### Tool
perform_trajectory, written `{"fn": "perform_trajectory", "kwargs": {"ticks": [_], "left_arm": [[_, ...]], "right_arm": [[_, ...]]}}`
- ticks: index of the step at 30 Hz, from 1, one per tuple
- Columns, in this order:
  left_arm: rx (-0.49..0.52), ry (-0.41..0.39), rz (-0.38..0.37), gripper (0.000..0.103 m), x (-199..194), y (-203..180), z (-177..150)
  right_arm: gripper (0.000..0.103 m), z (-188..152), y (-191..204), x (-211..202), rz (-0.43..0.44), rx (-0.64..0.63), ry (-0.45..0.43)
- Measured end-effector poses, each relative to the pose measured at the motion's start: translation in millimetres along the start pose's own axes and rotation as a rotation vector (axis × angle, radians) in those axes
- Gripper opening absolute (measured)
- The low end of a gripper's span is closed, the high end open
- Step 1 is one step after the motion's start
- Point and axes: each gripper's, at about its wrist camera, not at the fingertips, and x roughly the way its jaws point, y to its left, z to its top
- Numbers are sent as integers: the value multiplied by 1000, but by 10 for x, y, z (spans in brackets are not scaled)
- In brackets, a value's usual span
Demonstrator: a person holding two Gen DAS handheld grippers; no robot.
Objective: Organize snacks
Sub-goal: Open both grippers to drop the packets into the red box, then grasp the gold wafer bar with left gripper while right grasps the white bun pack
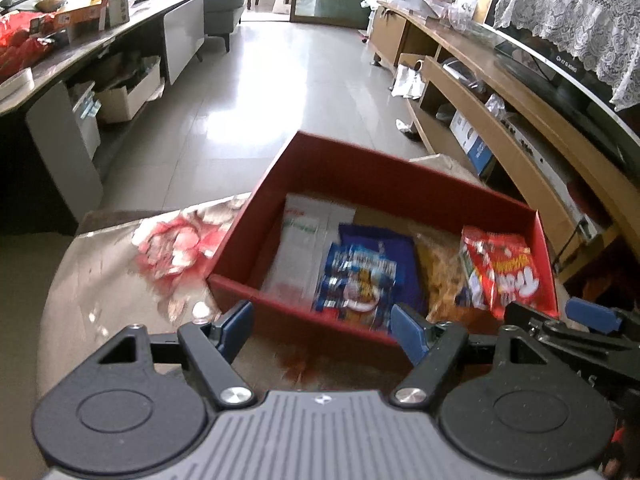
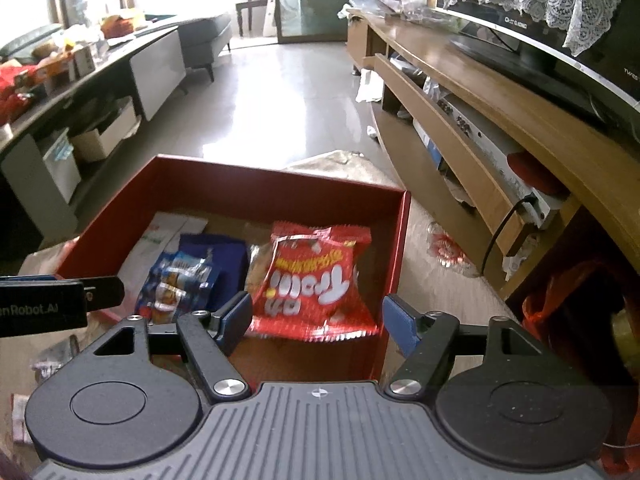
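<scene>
**In the red box, snacks dead ahead of both grippers**

Inside the red box [image 2: 400, 240], the red Trolli bag [image 2: 316, 284] lies just beyond the right gripper [image 2: 316, 316], nearer it than the left gripper [image 1: 322, 326], which faces the blue packet [image 1: 356, 284]. Both stand wide, empty.

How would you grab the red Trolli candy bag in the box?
Pinch the red Trolli bag by its crimped top edge, coming down from above. It leans tilted against the red box's right wall, so that flat seam sticks up free, while its bottom sits low in the box. The open right gripper is nearest.
</scene>
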Motion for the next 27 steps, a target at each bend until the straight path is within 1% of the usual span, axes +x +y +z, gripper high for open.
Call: {"fn": "perform_trajectory", "kwargs": {"ticks": [3, 7, 14, 18, 25, 27], "left_arm": [[-16, 22, -3, 79, -52, 75, -132], [-51, 78, -34, 79, -88, 139, -339], [-83, 207, -100, 79, -57, 97, -725], [-131, 272, -129, 79, -32, 119, -912], [-211, 318, -126, 80, 138, 97, -1005], [-227, 301, -113, 83, 157, 58, -974]], "right_arm": [[78, -64, 21, -45, 2, -15, 6], [78, -159, 30, -104, -1, -26, 19], [78, -320, -19, -246, -5, -23, 32], [79, -421, -94, -307, -10, -15, 45], [79, -546, -254, -381, -13, 0, 58], [79, -560, -305, -374, -15, 6, 67]]}}
